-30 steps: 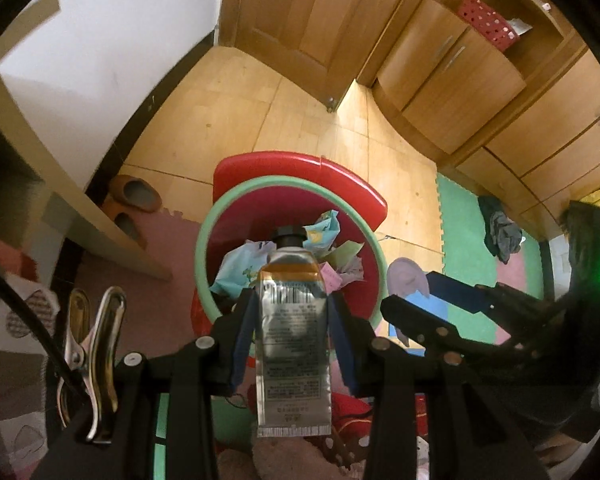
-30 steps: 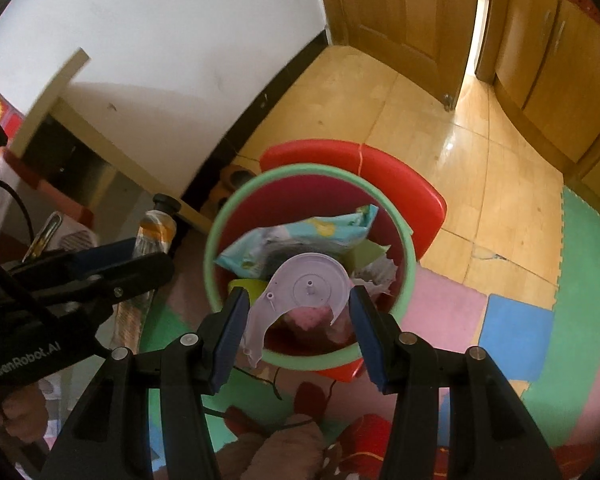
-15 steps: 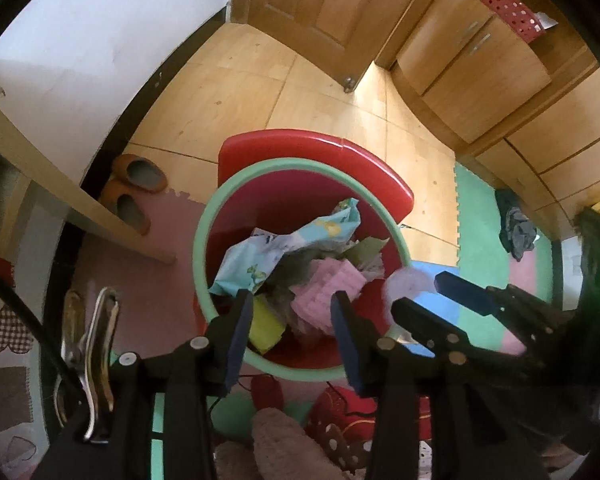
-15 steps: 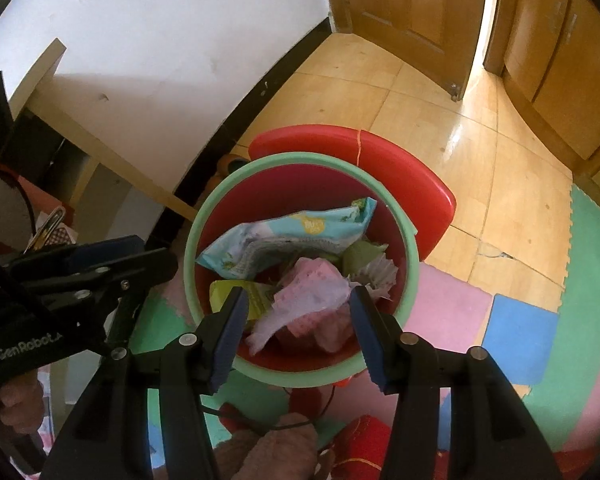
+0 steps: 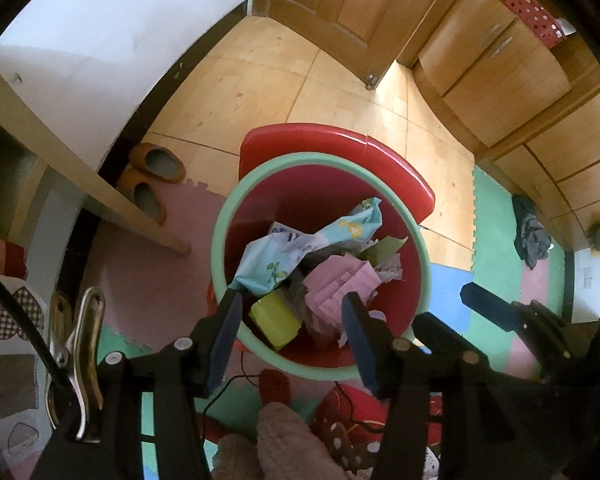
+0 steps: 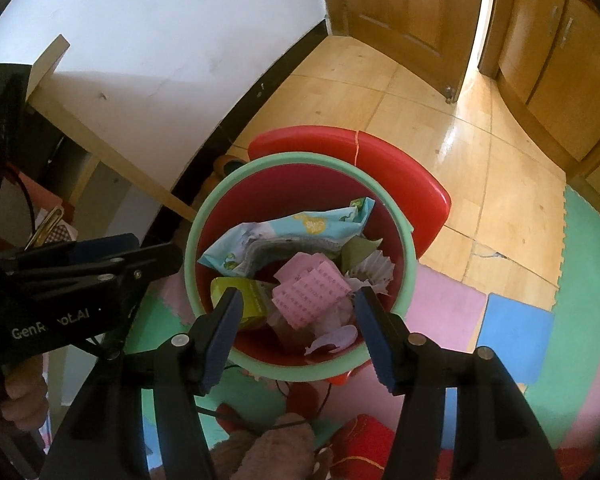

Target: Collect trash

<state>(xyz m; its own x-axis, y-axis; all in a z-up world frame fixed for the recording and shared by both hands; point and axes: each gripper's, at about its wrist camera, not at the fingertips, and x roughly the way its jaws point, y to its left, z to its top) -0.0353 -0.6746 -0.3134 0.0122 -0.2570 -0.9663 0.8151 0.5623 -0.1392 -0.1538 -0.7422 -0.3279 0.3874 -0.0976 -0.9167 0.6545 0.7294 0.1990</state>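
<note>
A red trash bin with a green rim (image 5: pixel 219 240) (image 6: pixel 192 240) stands on the floor below both grippers, its red lid (image 5: pixel 340 148) (image 6: pixel 404 168) tipped open behind it. Inside lie a light blue wrapper (image 5: pixel 284 252) (image 6: pixel 292 236), pink paper (image 5: pixel 340 284) (image 6: pixel 312 292), a yellow box (image 5: pixel 276 316) (image 6: pixel 230 286) and a white plastic disc (image 6: pixel 336 338). My left gripper (image 5: pixel 292 304) hangs open over the bin's near rim with nothing between its fingers. My right gripper (image 6: pixel 298 300) is open and empty over the same spot.
Coloured foam mats (image 5: pixel 496 208) (image 6: pixel 516 332) cover the near floor, wood floor (image 5: pixel 260 92) beyond. A pair of brown slippers (image 5: pixel 152 176) lies under a wooden shelf (image 5: pixel 80 176) on the left. Wooden door and cabinets (image 5: pixel 496 52) at the back. A dark cloth (image 5: pixel 532 236) lies to the right.
A second ago my left gripper was shut on a tube and my right on a white disc. Both opened, and both items dropped into the bin.
</note>
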